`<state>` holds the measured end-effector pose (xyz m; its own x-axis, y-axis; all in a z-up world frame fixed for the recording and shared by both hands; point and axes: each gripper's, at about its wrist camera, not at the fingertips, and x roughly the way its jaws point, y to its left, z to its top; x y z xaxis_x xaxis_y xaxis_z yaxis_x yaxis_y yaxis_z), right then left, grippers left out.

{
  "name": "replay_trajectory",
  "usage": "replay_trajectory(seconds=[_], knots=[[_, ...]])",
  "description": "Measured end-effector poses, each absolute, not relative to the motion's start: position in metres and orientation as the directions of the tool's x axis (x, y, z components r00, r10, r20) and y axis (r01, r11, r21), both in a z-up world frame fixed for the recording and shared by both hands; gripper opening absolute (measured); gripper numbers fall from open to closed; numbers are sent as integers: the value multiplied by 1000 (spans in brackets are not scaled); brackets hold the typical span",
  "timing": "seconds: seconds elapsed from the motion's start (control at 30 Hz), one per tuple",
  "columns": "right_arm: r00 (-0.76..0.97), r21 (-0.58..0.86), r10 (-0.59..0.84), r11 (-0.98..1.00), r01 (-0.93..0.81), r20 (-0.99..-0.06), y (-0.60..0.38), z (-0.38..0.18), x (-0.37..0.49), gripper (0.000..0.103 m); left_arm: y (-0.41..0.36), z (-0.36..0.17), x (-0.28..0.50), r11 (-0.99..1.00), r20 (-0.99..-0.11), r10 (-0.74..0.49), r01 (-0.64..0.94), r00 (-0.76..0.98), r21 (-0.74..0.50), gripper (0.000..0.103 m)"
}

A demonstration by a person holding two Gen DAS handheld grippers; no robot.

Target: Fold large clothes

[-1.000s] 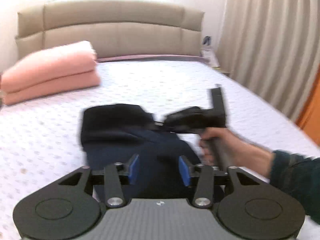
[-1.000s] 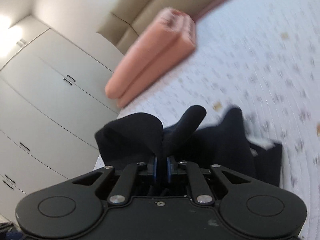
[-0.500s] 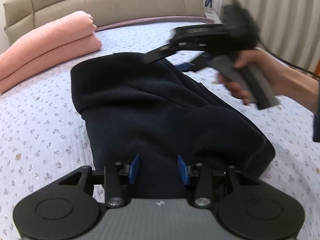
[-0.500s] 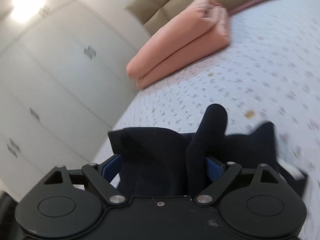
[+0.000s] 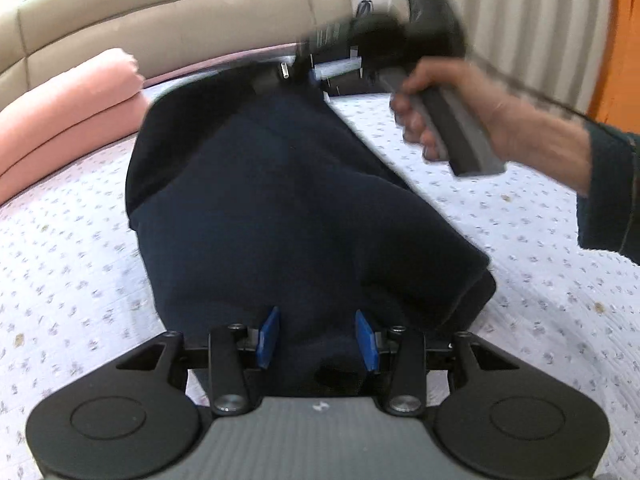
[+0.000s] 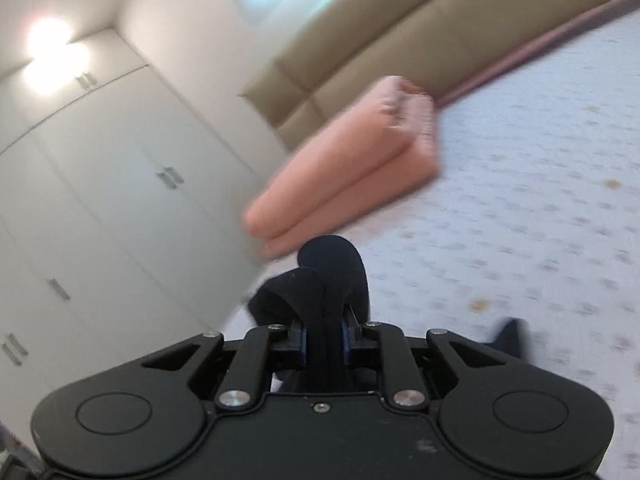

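A dark navy garment (image 5: 300, 208) lies lengthwise on the flowered bed cover (image 5: 540, 280). Its near end bunches between the blue pads of my left gripper (image 5: 317, 338), which is shut on that thick fold low over the bed. At the garment's far end a hand (image 5: 460, 120) holds my right gripper (image 5: 308, 74), blurred and raised. In the right wrist view the right gripper (image 6: 324, 330) has its jaws closing on a fold of the navy cloth (image 6: 332, 260), which sticks up between the pads.
Folded pink bedding (image 5: 68, 120) lies at the head of the bed on the left, in front of a beige padded headboard (image 5: 160, 28). Curtains (image 5: 520, 20) hang at the right. White wardrobe doors (image 6: 100, 200) stand beyond the bed's far side.
My right gripper opened wide around the cloth, then closed on a fold again and rose. My left gripper sank toward the bed with the near end of the garment.
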<state>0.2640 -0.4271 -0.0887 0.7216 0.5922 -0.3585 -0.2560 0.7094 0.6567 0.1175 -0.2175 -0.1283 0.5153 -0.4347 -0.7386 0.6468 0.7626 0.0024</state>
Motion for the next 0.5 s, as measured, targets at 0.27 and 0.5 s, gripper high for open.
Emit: replay_trajectory(seconds=[0.27, 0.5], knots=[[620, 872, 658, 481, 92, -428, -489, -196, 275, 47, -240, -144, 123, 750, -752, -457, 660, 475, -39, 50], [224, 809, 815, 570, -146, -534, -448, -167, 242, 97, -233, -148, 123, 761, -757, -489, 635, 433, -128, 52]])
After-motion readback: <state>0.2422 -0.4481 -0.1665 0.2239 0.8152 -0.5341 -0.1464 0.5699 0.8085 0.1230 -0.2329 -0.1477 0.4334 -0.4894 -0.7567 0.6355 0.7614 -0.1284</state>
